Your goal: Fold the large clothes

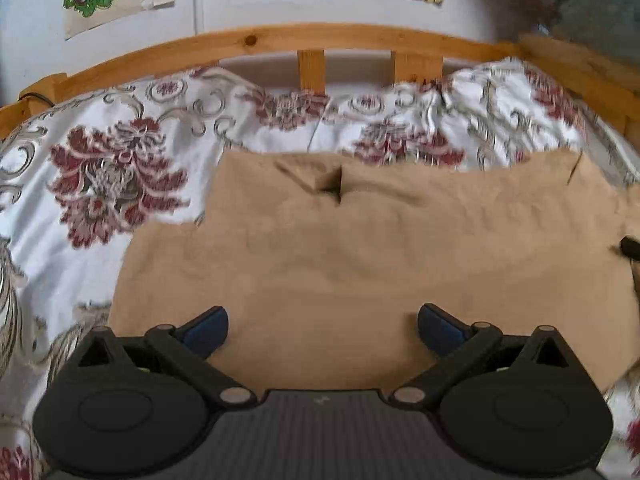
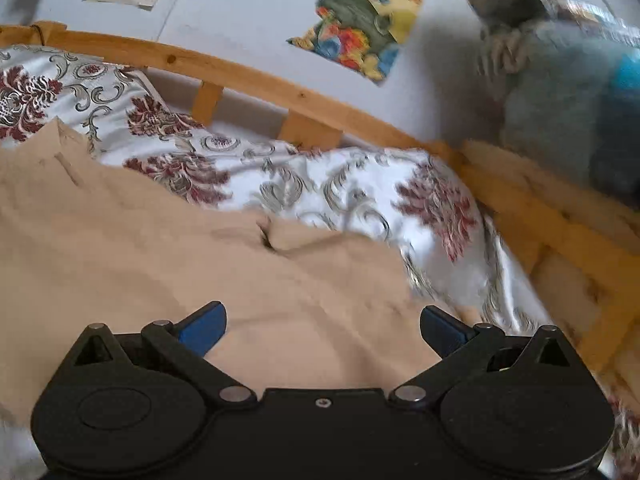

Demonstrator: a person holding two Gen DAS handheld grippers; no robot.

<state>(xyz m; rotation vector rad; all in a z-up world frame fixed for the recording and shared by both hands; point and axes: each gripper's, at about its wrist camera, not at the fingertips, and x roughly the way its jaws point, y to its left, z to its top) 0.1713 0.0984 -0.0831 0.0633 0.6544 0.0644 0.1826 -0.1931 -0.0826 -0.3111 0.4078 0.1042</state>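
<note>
A large tan garment lies spread on the bed, with a small dark fold near its far edge. It also shows in the right wrist view. My left gripper is open and empty, just above the near part of the garment. My right gripper is open and empty over the garment's right part. The tip of the right gripper shows as a dark bit at the right edge of the left wrist view.
The bed has a white cover with red floral print and a wooden rail against the wall. The rail also runs along the right side. Posters hang on the wall. A grey-blue plush thing sits at the right corner.
</note>
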